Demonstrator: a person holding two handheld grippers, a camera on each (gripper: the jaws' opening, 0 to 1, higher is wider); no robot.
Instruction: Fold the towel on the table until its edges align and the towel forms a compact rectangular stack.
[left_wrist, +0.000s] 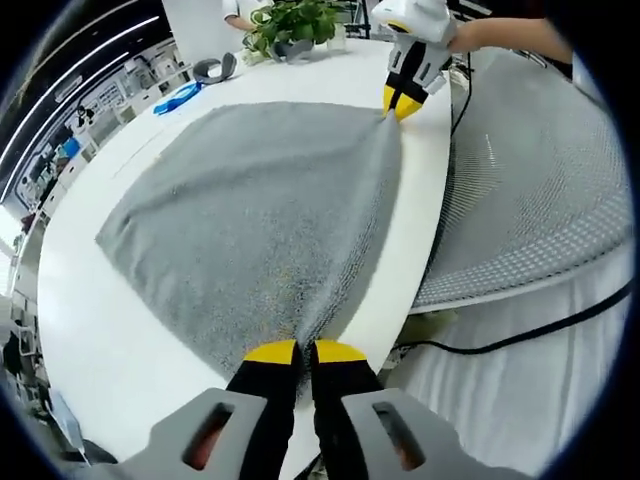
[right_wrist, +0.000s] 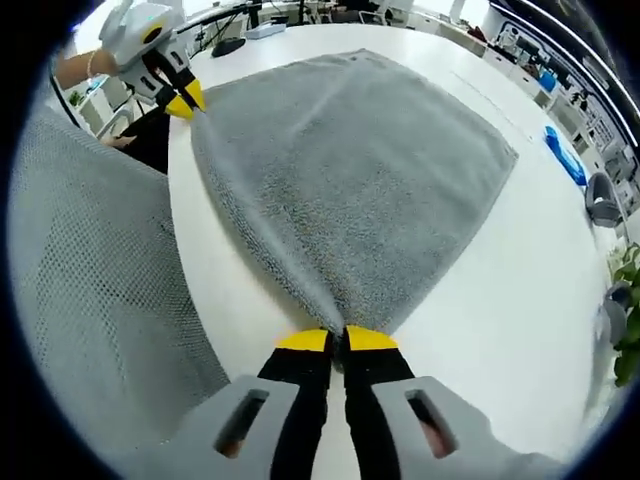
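Observation:
A grey towel (left_wrist: 250, 215) lies spread on the white table (left_wrist: 110, 330), pulled taut along one edge between both grippers. My left gripper (left_wrist: 304, 351) is shut on the towel's near corner. Far along that edge, the right gripper (left_wrist: 400, 103) pinches the other corner, with a hand behind it. In the right gripper view the towel (right_wrist: 360, 170) fans out from my right gripper (right_wrist: 338, 339), which is shut on its corner. The left gripper (right_wrist: 188, 101) holds the far corner at the upper left of that view.
A grey mesh chair back (left_wrist: 530, 190) stands beside the table's edge, with a black cable (left_wrist: 520, 335) under it. At the table's far end sit a potted plant (left_wrist: 292, 25), a blue object (left_wrist: 178, 97) and a grey object (left_wrist: 214, 69). Desks fill the room beyond.

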